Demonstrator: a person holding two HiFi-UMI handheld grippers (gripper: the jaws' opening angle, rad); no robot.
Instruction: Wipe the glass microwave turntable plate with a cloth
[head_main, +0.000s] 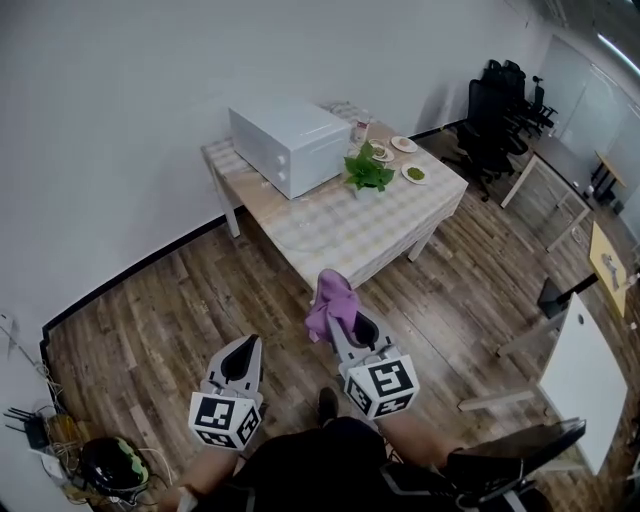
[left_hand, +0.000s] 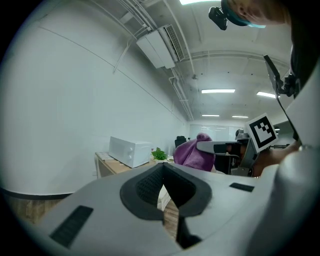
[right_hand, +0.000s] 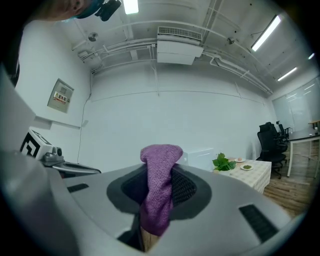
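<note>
My right gripper is shut on a purple cloth, which sticks up from between its jaws and droops over them. My left gripper is shut with nothing in it; its jaws meet at the tips. Both are held over the wooden floor, short of the table. In the left gripper view the cloth and right gripper show to the right. A white microwave stands on the table with its door closed. I cannot make out the glass turntable plate.
A green plant and small dishes sit on the table beside the microwave. Black office chairs stand at the back right, a white desk at the right. Cables and a dark round object lie at the lower left by the wall.
</note>
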